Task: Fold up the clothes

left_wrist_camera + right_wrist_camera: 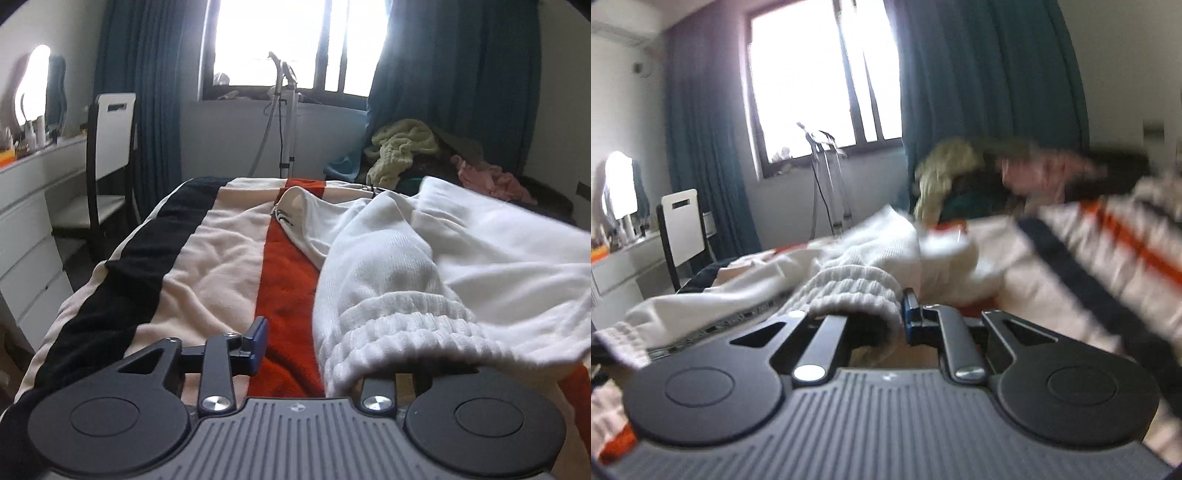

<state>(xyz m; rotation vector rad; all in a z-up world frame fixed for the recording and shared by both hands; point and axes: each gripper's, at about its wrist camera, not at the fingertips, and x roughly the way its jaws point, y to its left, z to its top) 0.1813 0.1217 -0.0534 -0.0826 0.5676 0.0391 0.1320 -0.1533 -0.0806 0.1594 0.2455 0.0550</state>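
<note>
A white knitted garment (pixel 424 251) lies crumpled on the striped cream, black and orange blanket (pixel 207 266) of a bed. In the left wrist view its ribbed hem (pixel 399 332) drapes over and hides the right finger of my left gripper (pixel 314 350). The blue pad of the left finger (pixel 260 338) stands apart from the cloth, so the jaws are open. In the blurred right wrist view, my right gripper (pixel 897 314) is shut on the ribbed hem (pixel 849 291) of the white garment (pixel 871 243), which is bunched against the blue pad (pixel 910 314).
A heap of other clothes (pixel 402 147), yellow-green and pink among them, sits at the bed's far right. A white-backed chair (pixel 110 147) and a white dresser (pixel 26 206) stand to the left. A garment steamer stand (pixel 286 122) rises beyond the bed below the window.
</note>
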